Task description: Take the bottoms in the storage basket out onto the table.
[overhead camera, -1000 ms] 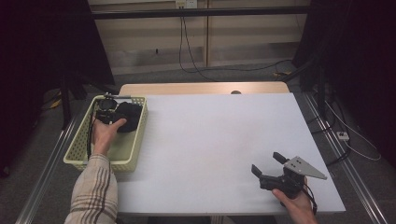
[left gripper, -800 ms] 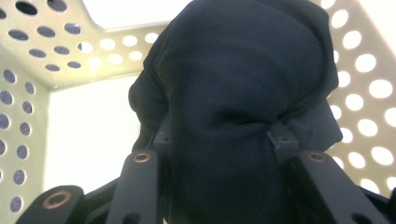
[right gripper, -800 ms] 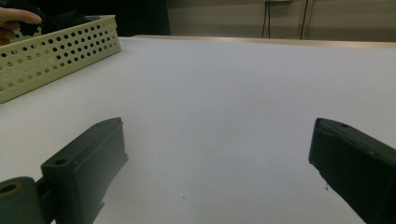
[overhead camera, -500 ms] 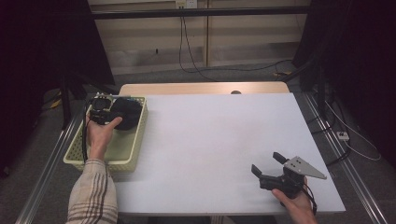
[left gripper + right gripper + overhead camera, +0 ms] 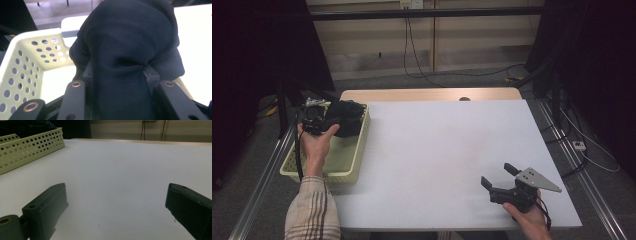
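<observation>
over the pale basket (image 5: 354, 150) at the bench's left edge, my left hand-held gripper (image 5: 319, 120) pinches a dark cloth (image 5: 130, 57); my right hand-held gripper (image 5: 499, 181) rests wide open, holding nothing.

lab: white table (image 5: 447, 150), loose cables (image 5: 422, 55)

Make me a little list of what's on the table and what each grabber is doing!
table: white top, wooden strip at the far edge
basket: pale yellow, holes in its walls, at the table's left edge
cloth: dark, bunched, over the basket
left gripper: shut on the cloth
right gripper: open, nothing between its jaws, low at the table's near right
</observation>
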